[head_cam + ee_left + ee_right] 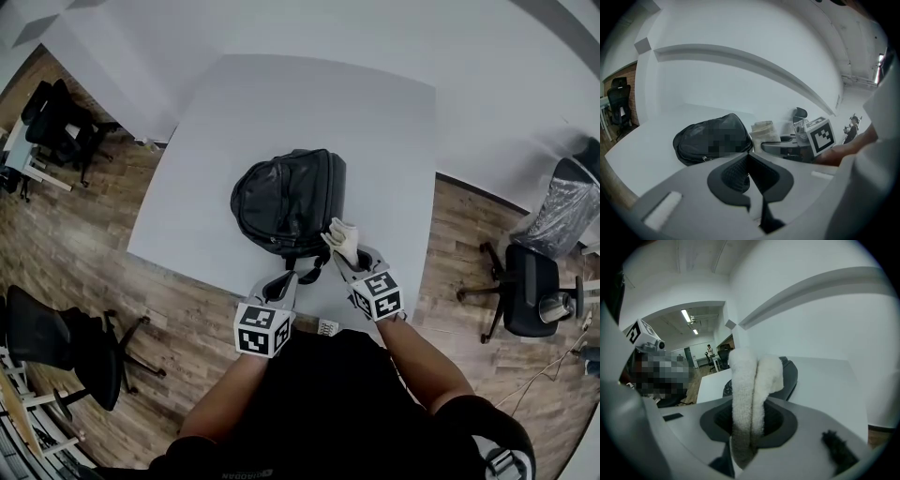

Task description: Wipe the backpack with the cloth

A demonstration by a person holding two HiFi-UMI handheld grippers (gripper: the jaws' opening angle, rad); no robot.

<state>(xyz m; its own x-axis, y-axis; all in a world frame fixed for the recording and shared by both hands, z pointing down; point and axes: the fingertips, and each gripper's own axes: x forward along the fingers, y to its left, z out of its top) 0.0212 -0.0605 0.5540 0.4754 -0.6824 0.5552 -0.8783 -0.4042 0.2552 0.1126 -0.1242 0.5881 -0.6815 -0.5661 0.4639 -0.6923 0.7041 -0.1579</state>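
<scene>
A black backpack (286,199) lies on the pale grey table (375,122), near its front edge. My right gripper (345,255) is shut on a folded white cloth (341,238), which stands up out of the jaws and touches the backpack's near right corner. In the right gripper view the cloth (750,380) fills the gripper (750,397), with the backpack (790,373) just behind it. My left gripper (281,281) sits at the backpack's near side beside a black strap (312,270). Its jaws (750,157) meet, and I see nothing between them. The backpack (712,140) lies just beyond them.
The table's front edge runs just under both grippers, and a small white object (328,327) lies there. Office chairs stand on the wood floor at the right (530,286), at the near left (56,342) and at the far left (56,122).
</scene>
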